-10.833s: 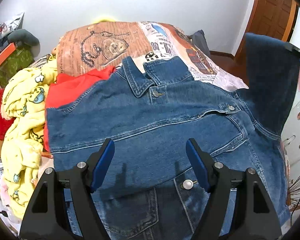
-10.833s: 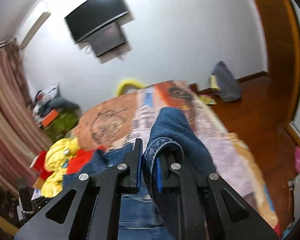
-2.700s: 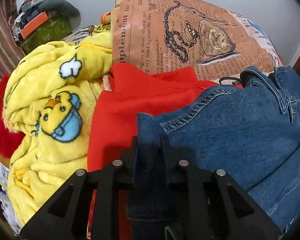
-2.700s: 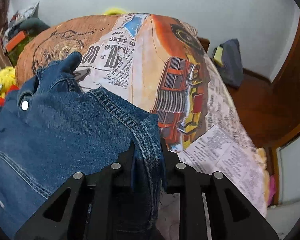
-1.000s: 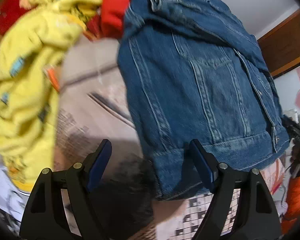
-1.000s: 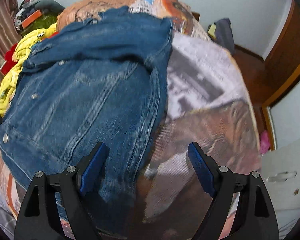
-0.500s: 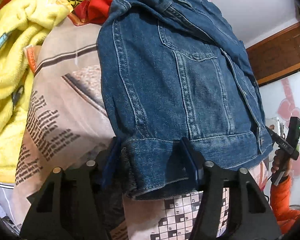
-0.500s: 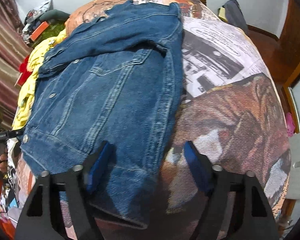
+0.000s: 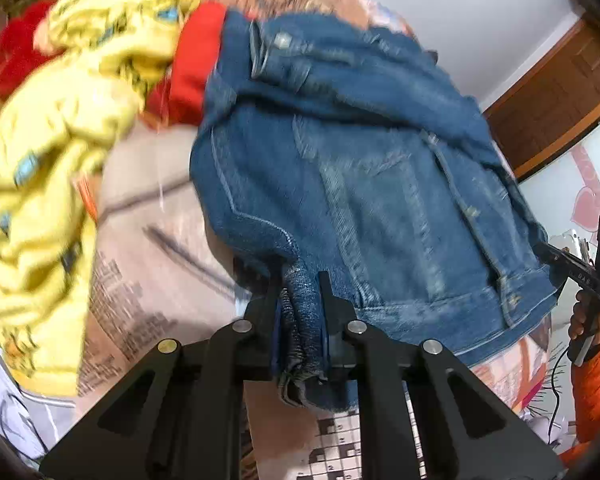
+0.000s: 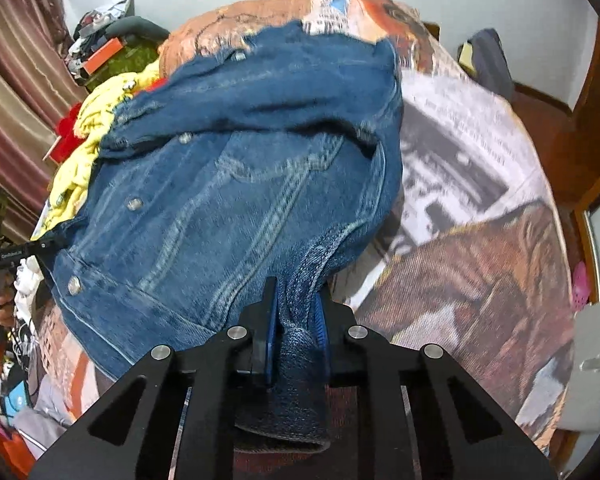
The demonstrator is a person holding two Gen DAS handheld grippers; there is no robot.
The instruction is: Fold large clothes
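My left gripper (image 9: 300,320) has its fingers (image 9: 332,300) pinched tight on a bunched corner of the hem of the blue denim jacket with metal buttons (image 9: 364,184), and my right gripper (image 10: 296,320) has its fingers (image 10: 269,312) clamped the same way on the opposite hem corner of that jacket (image 10: 228,184). The jacket lies spread over the bed with the newspaper-print cover (image 10: 468,208), collar end away from me, its near edge lifted where I grip it. Beside the jacket's left side sits a heap of fluffy yellow cartoon-print blanket (image 9: 56,140), with a red garment (image 9: 196,68) tucked between the blanket and the jacket's collar. In the left wrist view my right hand (image 9: 584,316) in an orange sleeve shows at the edge, holding the other tool's handle. A dark grey bundle (image 10: 492,60) lies on the wooden floor beyond the bed. Both views are somewhat blurred.
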